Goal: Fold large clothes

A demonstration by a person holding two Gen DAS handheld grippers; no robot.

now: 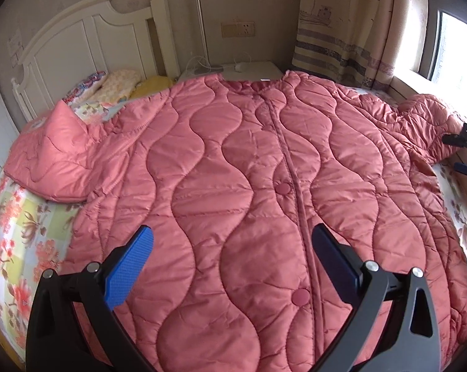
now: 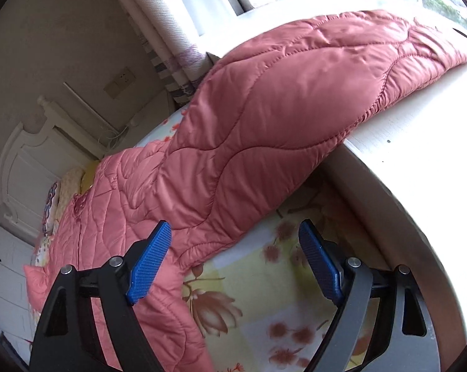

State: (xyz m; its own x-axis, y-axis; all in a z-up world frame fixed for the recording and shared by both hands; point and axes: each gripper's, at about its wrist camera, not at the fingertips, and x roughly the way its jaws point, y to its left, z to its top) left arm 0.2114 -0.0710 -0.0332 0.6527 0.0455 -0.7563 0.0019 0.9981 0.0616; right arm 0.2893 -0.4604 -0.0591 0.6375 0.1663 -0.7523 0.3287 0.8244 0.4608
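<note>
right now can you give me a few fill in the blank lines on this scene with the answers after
1. The pink quilted jacket lies spread on a bed with a ____-patterned sheet.
2. The left tongs hover over the jacket with their blue pads ____.
3. The jacket's front is closed by round ____.
4. In the right wrist view, one sleeve drapes onto the white ____ by the window.

Answers: floral; open; snaps; ledge

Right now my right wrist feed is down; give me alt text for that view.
A sleeve of the pink quilted jacket stretches up from the bed onto the white window ledge. The right gripper hangs open above the sleeve's lower edge and the floral bedsheet, holding nothing. A white headboard stands far left.
</note>
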